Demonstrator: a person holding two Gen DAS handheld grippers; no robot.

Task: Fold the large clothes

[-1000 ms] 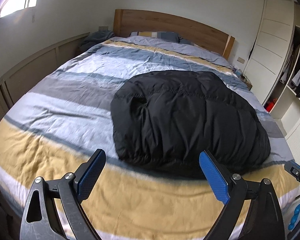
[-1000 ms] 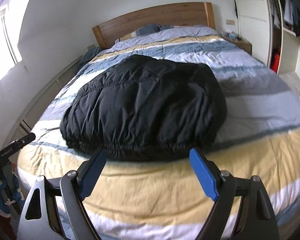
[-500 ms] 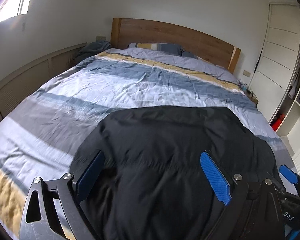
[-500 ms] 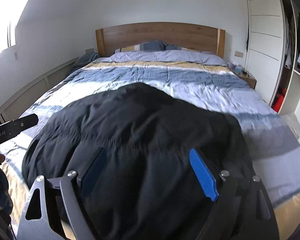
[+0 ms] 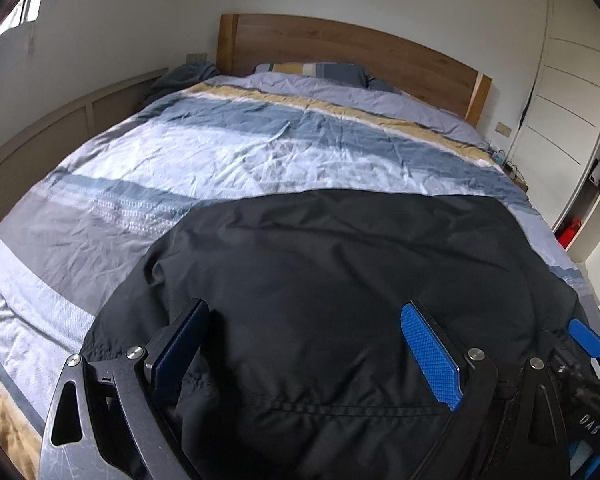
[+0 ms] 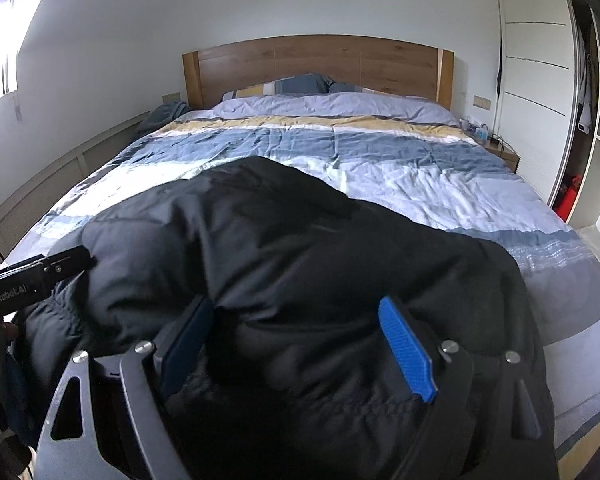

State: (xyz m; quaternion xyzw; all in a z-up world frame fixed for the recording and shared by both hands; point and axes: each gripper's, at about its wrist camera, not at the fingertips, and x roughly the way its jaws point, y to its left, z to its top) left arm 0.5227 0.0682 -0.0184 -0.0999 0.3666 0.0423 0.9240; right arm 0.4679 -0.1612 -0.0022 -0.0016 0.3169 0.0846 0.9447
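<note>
A black puffy jacket (image 5: pixel 340 272) lies in a folded bundle on the striped bed; it also fills the right wrist view (image 6: pixel 284 264). My left gripper (image 5: pixel 312 344) is open, its blue-padded fingers spread over the jacket's near hem. My right gripper (image 6: pixel 300 340) is open too, fingers spread over the near part of the jacket, with fabric bulging between them. The right gripper's tip shows at the lower right of the left wrist view (image 5: pixel 586 338). The left gripper's body shows at the left of the right wrist view (image 6: pixel 32 276).
The bed's striped duvet (image 5: pixel 228 160) stretches to a wooden headboard (image 6: pixel 316 64) with pillows (image 6: pixel 296 84). A low panelled wall (image 5: pixel 52 136) runs along the left. A white wardrobe (image 6: pixel 536 80) and open shelves stand on the right, with a nightstand (image 6: pixel 500 152).
Both grippers have moved forward from the foot of the bed to over the jacket, which now fills the lower frames. Both stayed open.
</note>
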